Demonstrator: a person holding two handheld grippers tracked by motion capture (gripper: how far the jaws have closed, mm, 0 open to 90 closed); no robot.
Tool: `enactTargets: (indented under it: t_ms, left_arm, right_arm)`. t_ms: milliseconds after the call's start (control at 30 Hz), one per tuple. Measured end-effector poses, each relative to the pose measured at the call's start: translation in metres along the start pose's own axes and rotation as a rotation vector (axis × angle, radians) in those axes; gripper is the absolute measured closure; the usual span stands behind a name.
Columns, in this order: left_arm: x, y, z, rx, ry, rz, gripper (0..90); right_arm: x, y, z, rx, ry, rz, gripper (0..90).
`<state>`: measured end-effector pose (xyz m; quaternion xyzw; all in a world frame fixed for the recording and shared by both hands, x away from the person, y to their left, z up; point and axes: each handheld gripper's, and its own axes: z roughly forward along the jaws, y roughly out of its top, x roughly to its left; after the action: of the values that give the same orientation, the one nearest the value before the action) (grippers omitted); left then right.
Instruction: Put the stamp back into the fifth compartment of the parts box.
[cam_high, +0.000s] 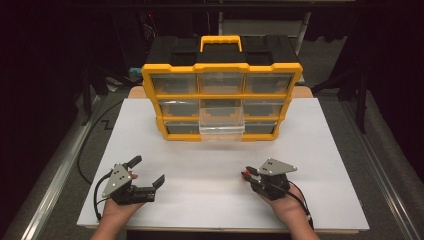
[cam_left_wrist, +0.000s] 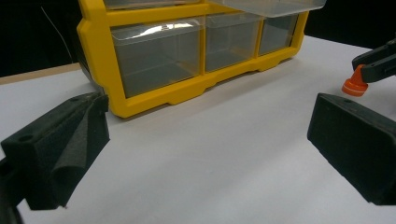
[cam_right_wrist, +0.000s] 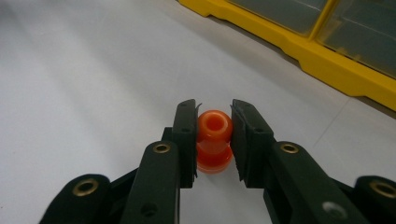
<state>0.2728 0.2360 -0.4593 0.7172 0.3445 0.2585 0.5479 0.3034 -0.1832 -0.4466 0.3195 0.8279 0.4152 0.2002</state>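
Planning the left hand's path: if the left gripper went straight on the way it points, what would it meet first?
Probably the organizer: the left gripper, jaws open, faces its bottom-left drawer across bare table. Depth is unclear, but nothing lies between.

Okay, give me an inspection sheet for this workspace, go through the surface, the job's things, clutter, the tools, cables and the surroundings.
Surface: white tabletop, flat, bare around the hands.
Job's things: small orange piece, upright on the tabletop, between the right tool's jaws. Yellow drawer cabinet at the far side, three rows of three clear drawers; middle drawer pulled out.
Clutter: nothing seen.
Tools: left tool open, holding nothing, low over the near left of the tabletop. Right tool closed on the orange piece.
Cables: black cable trails from the left tool; another runs from the right tool along the hand.
Surroundings: dark room, grey floor, metal rails at both sides of the table.
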Motion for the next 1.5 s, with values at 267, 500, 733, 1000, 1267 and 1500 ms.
enactTargets:
  t_ms: [267, 500, 733, 1000, 1267, 1500]
  left_arm:
    - [0.000, 0.000, 0.000, 0.005, 0.001, -0.002, 0.3]
    - [0.001, 0.000, -0.001, 0.008, 0.001, -0.007, 0.3]
    - [0.000, 0.000, 0.000, 0.005, 0.003, -0.011, 0.3]
    - [0.003, -0.002, -0.002, -0.004, 0.018, -0.019, 0.3]
    - [0.001, -0.003, 0.002, 0.007, -0.015, 0.004, 0.3]
    - [0.001, -0.003, 0.003, 0.000, -0.025, 0.007, 0.3]
  right_arm:
    - [-0.008, -0.003, -0.008, -0.007, -0.022, 0.017, 73.7]
    - [-0.017, -0.006, -0.015, -0.015, -0.045, 0.035, 73.8]
    - [-0.016, -0.004, -0.015, -0.020, -0.034, 0.040, 73.8]
    - [-0.016, 0.005, -0.011, 0.008, -0.023, 0.045, 73.8]
    - [-0.021, 0.011, -0.004, 0.128, -0.015, 0.036, 73.8]
    - [-0.020, 0.017, -0.002, 0.197, -0.007, 0.019, 73.8]
